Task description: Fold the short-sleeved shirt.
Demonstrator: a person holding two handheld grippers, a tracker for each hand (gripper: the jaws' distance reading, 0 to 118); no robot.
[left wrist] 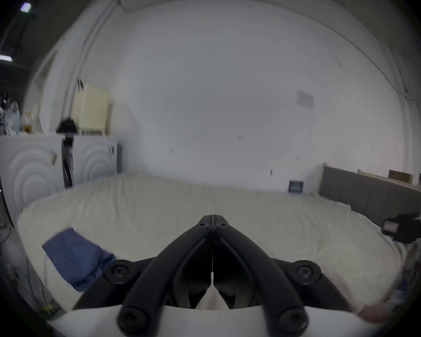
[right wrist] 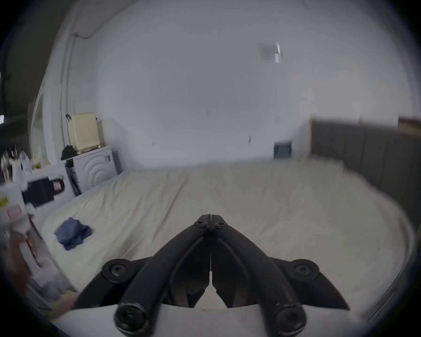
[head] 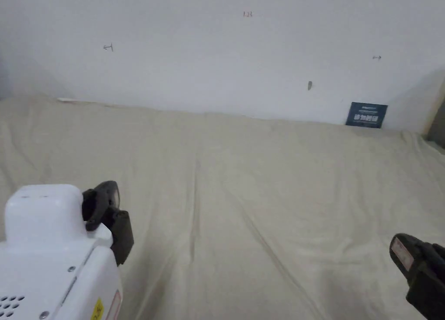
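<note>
The left hand-held gripper (left wrist: 212,218) has its jaws closed tip to tip on nothing, held above the near edge of the bed (left wrist: 253,211). The right hand-held gripper (right wrist: 210,218) is likewise pinched together and empty. The shirt (left wrist: 75,257), blue and bunched in a loose heap, lies on the bed to the left of the left hand-held gripper and a little ahead of it, well apart from the right one. It looks light, soft and limp, likely to sag and slide on the sheet; a pinch at a hem edge or shoulder seam seems the best hold. Crumpled as it is, its heading is unreadable; the heap's long axis appears to run diagonally, near-right to far-left.
</note>
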